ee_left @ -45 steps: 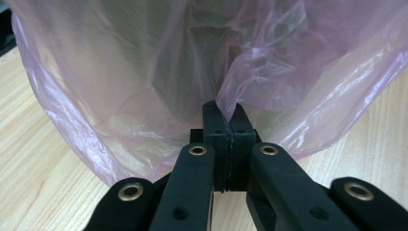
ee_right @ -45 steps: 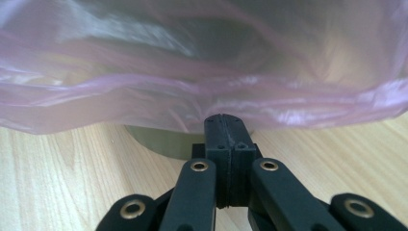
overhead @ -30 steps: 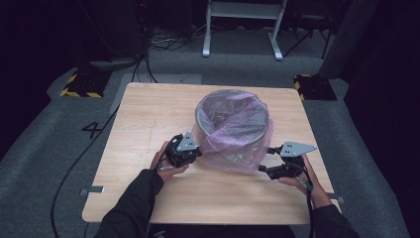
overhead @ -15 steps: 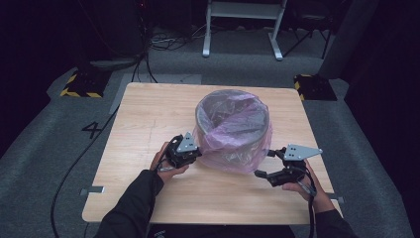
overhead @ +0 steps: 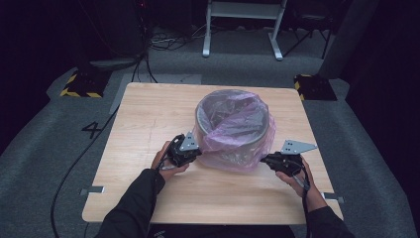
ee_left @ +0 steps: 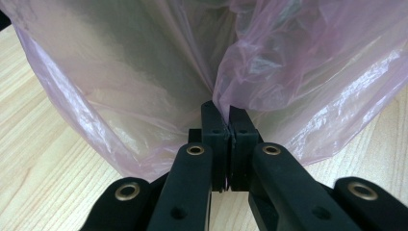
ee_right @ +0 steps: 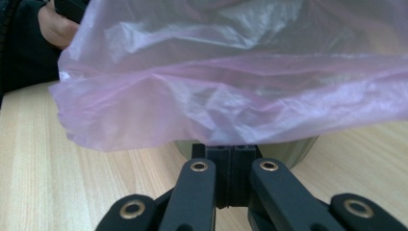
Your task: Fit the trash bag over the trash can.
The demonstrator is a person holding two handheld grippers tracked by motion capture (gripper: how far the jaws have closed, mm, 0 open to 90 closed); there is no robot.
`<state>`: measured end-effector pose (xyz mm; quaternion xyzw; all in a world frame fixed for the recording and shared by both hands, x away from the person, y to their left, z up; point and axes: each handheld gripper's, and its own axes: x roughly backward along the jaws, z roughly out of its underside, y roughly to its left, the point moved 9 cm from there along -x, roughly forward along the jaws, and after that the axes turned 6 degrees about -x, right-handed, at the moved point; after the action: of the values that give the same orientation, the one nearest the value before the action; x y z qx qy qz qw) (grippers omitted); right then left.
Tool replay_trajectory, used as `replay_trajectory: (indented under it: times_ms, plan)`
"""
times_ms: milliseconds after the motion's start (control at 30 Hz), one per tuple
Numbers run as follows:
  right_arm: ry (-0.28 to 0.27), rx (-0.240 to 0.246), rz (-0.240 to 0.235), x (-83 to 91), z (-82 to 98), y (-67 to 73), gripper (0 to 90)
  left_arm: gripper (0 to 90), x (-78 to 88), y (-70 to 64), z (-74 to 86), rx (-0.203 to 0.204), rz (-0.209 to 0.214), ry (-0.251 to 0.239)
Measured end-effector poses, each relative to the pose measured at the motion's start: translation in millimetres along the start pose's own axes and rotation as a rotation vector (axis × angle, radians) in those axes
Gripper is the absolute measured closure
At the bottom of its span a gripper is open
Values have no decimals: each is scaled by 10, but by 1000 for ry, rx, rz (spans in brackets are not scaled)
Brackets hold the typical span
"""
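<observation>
A round grey metal bin (overhead: 199, 119) stands in the middle of the wooden table (overhead: 148, 114), lined with a translucent pink plastic bag (overhead: 237, 134) that drapes over its rim and down its sides. My left gripper (overhead: 197, 150) is at the bin's near left side. In the left gripper view it (ee_left: 222, 108) is shut on a fold of the bag (ee_left: 298, 72). My right gripper (overhead: 262, 159) is at the bin's near right side. In the right gripper view it (ee_right: 233, 148) is shut, with the bag's lower edge (ee_right: 192, 110) lying over its tips. The bin's wall (ee_right: 298, 144) shows just behind.
The table's near half in front of the bin is bare wood. Grey tape marks (overhead: 91, 190) sit at its front corners. Beyond the table are cables on the floor, two yellow-and-black striped blocks (overhead: 79, 84) (overhead: 314, 85) and a white stand (overhead: 242, 25).
My right gripper has moved left to the bag's lower edge and shut there. The left gripper has stayed on its fold of the bag.
</observation>
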<state>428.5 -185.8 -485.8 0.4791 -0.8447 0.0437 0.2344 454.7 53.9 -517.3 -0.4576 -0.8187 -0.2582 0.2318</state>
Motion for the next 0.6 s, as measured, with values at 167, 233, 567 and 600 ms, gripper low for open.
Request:
replay_trajectory:
  times_ms: [167,233,567,600]
  plan:
    - [16,4,46,66,81,-121,858,885,-25,-25,27,-13,-5,16]
    - [17,-4,29,113,102,-130,680,884,-31,-23,39,-17,-9,22]
    - [-100,-49,38,385,-156,-137,171,840,3,1,13,-11,-36,5]
    - [-104,-36,39,400,-176,-116,146,836,9,0,9,-12,-33,3]
